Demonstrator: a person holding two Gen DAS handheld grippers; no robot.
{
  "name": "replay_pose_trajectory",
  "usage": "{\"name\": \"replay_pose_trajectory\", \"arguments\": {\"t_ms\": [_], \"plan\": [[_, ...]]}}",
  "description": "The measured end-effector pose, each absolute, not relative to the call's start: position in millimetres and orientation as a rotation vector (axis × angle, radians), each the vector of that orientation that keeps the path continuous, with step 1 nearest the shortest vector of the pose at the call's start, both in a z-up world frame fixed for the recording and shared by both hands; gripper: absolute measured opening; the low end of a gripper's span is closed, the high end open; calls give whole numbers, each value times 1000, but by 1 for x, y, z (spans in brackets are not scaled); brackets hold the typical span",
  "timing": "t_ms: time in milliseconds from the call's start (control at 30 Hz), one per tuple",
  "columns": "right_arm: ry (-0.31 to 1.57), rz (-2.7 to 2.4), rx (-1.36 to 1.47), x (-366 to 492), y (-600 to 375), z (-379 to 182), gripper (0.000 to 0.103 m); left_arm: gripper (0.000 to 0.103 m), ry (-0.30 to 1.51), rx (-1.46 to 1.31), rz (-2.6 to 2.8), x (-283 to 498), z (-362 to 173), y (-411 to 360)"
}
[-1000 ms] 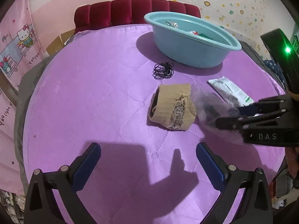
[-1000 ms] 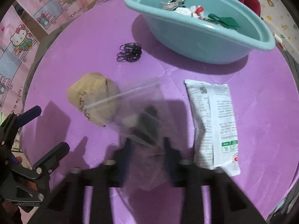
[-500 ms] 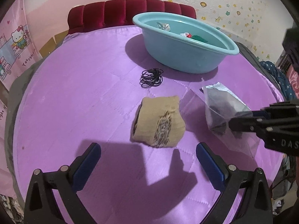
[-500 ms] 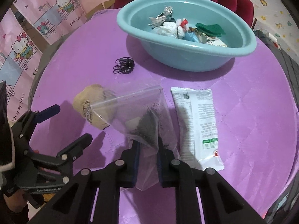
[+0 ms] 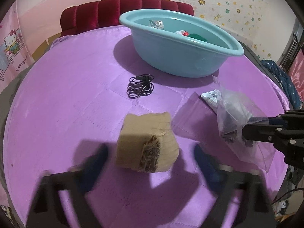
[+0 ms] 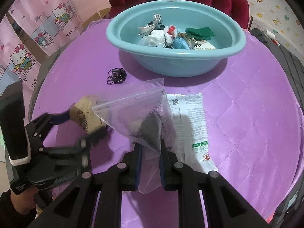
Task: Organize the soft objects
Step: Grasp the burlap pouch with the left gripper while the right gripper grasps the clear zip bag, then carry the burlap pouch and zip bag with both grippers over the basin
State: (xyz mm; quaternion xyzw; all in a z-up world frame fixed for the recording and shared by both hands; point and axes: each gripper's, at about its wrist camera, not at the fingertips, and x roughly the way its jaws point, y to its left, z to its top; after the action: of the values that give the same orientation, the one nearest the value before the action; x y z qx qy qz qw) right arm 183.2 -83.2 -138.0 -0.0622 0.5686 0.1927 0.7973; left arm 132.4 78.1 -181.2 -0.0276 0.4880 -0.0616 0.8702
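Note:
My right gripper (image 6: 150, 148) is shut on a clear zip bag (image 6: 140, 114) with dark crumbs inside and holds it above the purple bed; the bag also shows in the left wrist view (image 5: 235, 117). My left gripper (image 5: 150, 159) is open and blurred, its fingers on either side of a tan cloth bundle (image 5: 148, 142), which also shows in the right wrist view (image 6: 85, 115). A white snack packet (image 6: 190, 125) lies flat to the right of the bag. A teal basin (image 6: 174, 43) holds several soft items.
A coil of black hair ties (image 5: 140, 87) lies between the bundle and the basin (image 5: 180, 43). A red padded headboard (image 5: 123, 13) runs behind the basin. The purple quilt (image 5: 66, 95) drops off at its round edges.
My left gripper has moved forward until its fingers flank the tan bundle. My right gripper has lifted the clear bag higher and steadied it.

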Motion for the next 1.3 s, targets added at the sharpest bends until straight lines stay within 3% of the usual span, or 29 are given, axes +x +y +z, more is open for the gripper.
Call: {"name": "replay_pose_trajectory", "arguments": {"t_ms": [67, 100, 1300], "plan": [[1221, 415, -134, 181, -82, -136, 16, 27, 1030, -68, -170, 133, -182, 77], [1226, 416, -131, 181, -82, -135, 16, 22, 1037, -64, -188, 134, -181, 75], [1200, 447, -94, 194, -104, -72, 16, 21, 986, -43, -230, 124, -95, 52]]}}
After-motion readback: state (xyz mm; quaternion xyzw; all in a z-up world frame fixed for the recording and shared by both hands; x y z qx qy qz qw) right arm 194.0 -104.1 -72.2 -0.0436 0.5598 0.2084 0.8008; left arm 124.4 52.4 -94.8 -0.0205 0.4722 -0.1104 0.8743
